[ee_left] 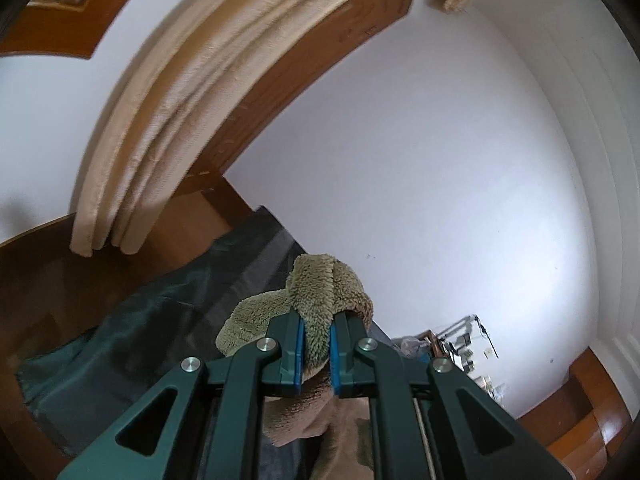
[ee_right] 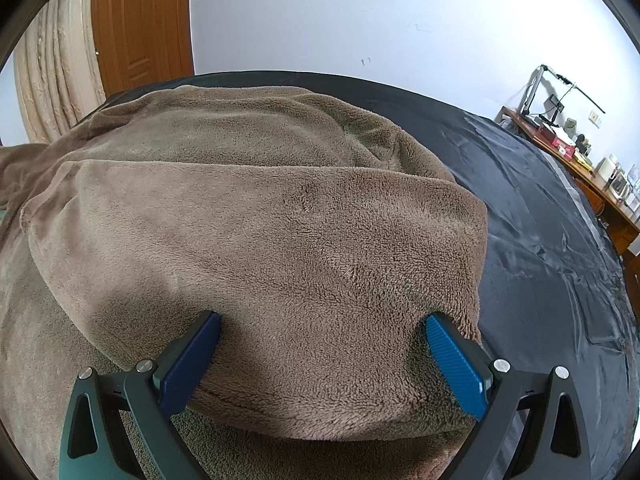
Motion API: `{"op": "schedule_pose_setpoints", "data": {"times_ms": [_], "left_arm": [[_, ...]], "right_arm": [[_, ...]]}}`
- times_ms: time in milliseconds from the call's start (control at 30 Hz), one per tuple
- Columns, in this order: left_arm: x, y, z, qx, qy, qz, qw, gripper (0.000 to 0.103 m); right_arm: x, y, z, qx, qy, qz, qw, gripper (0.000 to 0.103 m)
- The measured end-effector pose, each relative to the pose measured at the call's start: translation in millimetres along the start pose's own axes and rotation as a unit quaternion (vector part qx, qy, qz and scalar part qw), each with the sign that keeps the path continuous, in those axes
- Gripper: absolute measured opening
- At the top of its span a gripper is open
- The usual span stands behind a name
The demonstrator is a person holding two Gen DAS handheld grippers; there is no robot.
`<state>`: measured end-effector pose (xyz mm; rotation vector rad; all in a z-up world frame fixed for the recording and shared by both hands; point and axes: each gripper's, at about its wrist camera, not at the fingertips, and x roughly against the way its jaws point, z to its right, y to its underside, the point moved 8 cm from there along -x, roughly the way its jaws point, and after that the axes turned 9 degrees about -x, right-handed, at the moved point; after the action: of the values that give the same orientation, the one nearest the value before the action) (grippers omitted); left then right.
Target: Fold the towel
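Towel [ee_right: 280, 220] plain brown fleece; bed cover [ee_right: 540, 220] dark, glossy; gripper pads [ee_right: 456, 364] blue.

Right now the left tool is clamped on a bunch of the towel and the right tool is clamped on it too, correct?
Not quite. The left tool is clamped on the towel, but the right wrist view shows the right tool wide open, astride a folded layer.

White walls [ee_right: 320, 12]; brown wooden door [ee_right: 140, 24]; beige curtain [ee_right: 52, 88]; cluttered wooden desk [ee_right: 580, 160] along the right wall.
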<state>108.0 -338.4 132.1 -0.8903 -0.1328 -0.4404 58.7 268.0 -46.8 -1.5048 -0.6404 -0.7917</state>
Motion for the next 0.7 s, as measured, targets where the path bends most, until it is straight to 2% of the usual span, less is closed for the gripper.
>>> {"op": "schedule_pose_setpoints", "data": {"times_ms": [200,367,567,700], "left_arm": [[-20.9,11.7,57.9,-0.04,0.033,-0.023,0.9984,0.011],[-47.9,42.0,124.2,-0.085,0.08,-0.061,0.9913,0.011],[-91.7,89.1,204.7,-0.138,0.13,-0.114,0.9753,0.011],[-128.5,135.9,249.0,-0.165,0.154,-0.17,0.9593,0.011]], "right_arm": [[-0.5,-0.8,-0.9,-0.001,-0.001,0.0,1.0,0.102],[0.2,-0.9,-0.7,-0.002,-0.004,0.0,1.0,0.102],[0.9,-1.5,0.1,-0.004,-0.008,0.001,1.0,0.102],[1.6,-1.6,0.6,-0.006,-0.012,0.001,1.0,0.102]]}}
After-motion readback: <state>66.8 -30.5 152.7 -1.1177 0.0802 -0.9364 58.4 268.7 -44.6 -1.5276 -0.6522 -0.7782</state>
